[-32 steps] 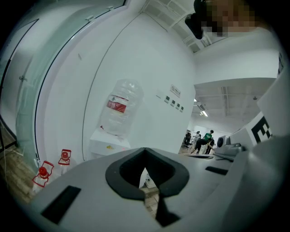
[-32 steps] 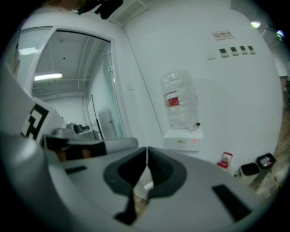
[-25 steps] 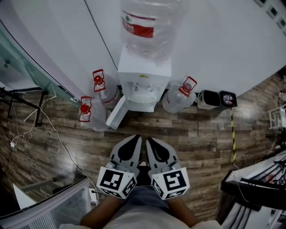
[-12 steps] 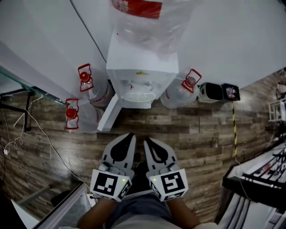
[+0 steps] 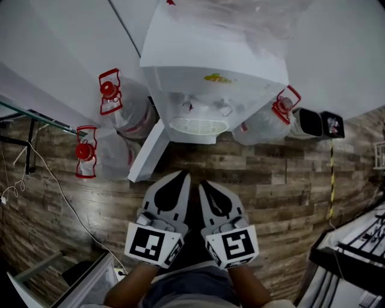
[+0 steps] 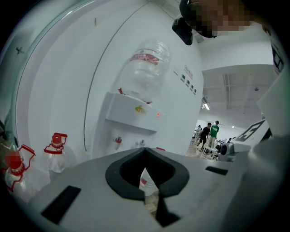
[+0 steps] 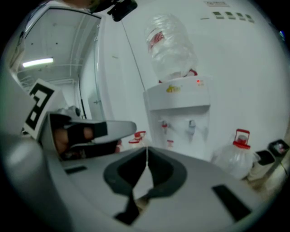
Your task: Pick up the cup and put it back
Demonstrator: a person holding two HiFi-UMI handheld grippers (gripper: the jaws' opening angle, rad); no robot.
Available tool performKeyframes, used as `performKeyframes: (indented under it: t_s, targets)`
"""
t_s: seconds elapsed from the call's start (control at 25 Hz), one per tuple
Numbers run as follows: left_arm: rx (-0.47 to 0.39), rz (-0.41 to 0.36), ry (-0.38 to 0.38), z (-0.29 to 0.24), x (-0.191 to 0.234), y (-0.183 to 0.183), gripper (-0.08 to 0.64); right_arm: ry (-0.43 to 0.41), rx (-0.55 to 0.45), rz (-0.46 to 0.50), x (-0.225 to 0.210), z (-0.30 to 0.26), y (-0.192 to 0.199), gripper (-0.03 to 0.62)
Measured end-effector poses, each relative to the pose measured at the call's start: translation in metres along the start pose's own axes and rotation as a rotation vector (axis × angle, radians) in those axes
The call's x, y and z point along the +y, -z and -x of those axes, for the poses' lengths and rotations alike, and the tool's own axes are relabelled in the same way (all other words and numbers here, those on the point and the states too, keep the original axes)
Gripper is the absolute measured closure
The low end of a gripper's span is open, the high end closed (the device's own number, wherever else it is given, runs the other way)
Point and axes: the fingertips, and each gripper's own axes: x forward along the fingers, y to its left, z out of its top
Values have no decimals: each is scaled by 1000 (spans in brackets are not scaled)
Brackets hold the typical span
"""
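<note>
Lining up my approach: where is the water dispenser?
Head view, top centre: the water dispenser stands against the wall, red-capped jugs on both sides.

Ahead of the right claw (image 5: 202, 183), the bottle (image 5: 240, 18) is cut off by the head view's top edge. Far beyond the left claw (image 6: 145, 150), two people (image 6: 209, 132) are too small to tell. Left of it, a jug (image 6: 13, 162) is cut by the edge

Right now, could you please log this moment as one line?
left gripper: shut, empty | right gripper: shut, empty | facing: water dispenser | cup: not seen
</note>
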Motion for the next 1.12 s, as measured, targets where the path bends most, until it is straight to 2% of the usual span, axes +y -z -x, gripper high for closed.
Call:
performKeyframes:
  t_s: [0.12, 0.32, 0.56, 0.72, 0.8, 0.92, 1.12]
  targets:
    - [-32, -16, -3, -14, 13, 28, 552, -10, -14, -2, -12, -22, 28, 568]
    - [-55, 1, -5, -33, 31, 84, 552, -22, -46, 28, -27, -53, 75, 568]
    - [-109, -8, 3, -49, 48, 132, 552, -25, -86, 49, -41, -80, 128, 568]
    - [-159, -14, 6, -54, 45, 149, 552, -39, -140, 59, -44, -91, 147, 568]
    - [-170, -39, 5, -57, 36, 152, 552, -42, -163, 52, -47, -93, 157, 568]
    - [-230, -77, 34, -63, 18, 151, 552, -48, -202, 49, -54, -92, 169, 568]
    - [-264, -120, -10, -77, 18, 173, 552, -11, -230, 68, -81, -93, 187, 568]
